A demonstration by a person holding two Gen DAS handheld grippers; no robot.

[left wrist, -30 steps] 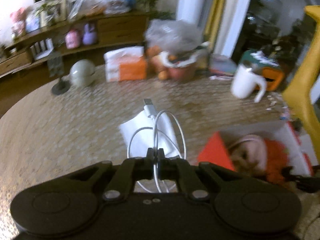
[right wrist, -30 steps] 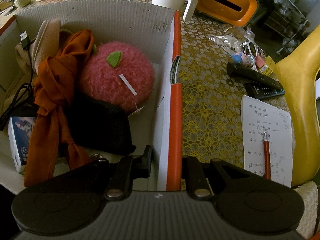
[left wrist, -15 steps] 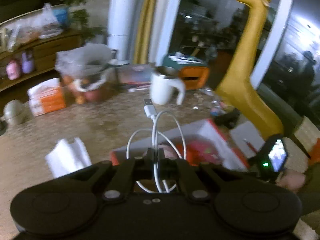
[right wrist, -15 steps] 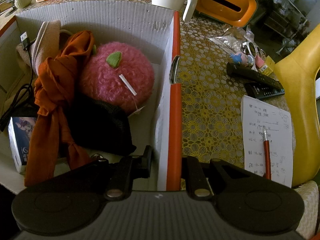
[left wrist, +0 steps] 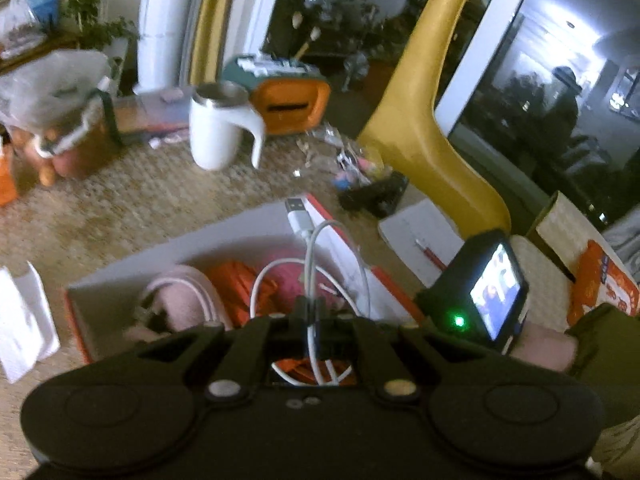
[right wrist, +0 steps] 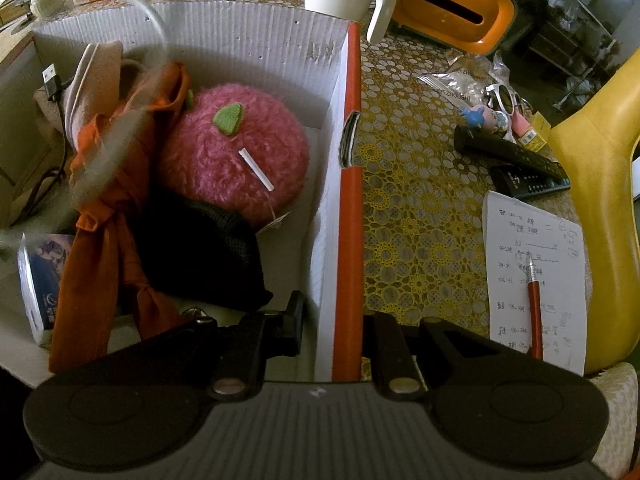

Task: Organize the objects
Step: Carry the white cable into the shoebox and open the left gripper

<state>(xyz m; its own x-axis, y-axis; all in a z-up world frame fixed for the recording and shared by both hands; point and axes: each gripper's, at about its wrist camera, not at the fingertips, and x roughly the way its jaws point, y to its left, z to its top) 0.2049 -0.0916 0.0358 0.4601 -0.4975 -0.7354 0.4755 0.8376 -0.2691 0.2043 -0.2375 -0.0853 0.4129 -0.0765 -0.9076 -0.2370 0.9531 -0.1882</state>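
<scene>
My left gripper (left wrist: 310, 308) is shut on a coiled white USB cable (left wrist: 308, 248), whose plug sticks up ahead. It hangs over the open white cardboard box with an orange rim (left wrist: 160, 252). My right gripper (right wrist: 336, 312) is shut on the box's right wall (right wrist: 348, 200), one finger inside and one outside. In the box lie a pink plush ball (right wrist: 236, 152), an orange cloth (right wrist: 104, 216), a black mesh pouch (right wrist: 200, 248) and a black cable (right wrist: 52, 80). A blurred pale loop (right wrist: 156, 28) crosses the box's far left corner.
A white mug (left wrist: 216, 128) and an orange tissue holder (left wrist: 292, 104) stand beyond the box. Right of it lie two black remotes (right wrist: 516, 160) and a written sheet with a red pen (right wrist: 534, 304), beside a yellow giraffe figure (left wrist: 420, 120). White paper (left wrist: 20, 320) lies left.
My left gripper has swung right with the cable, from above the white paper on the table to above the box. The right gripper has stayed on the box wall.
</scene>
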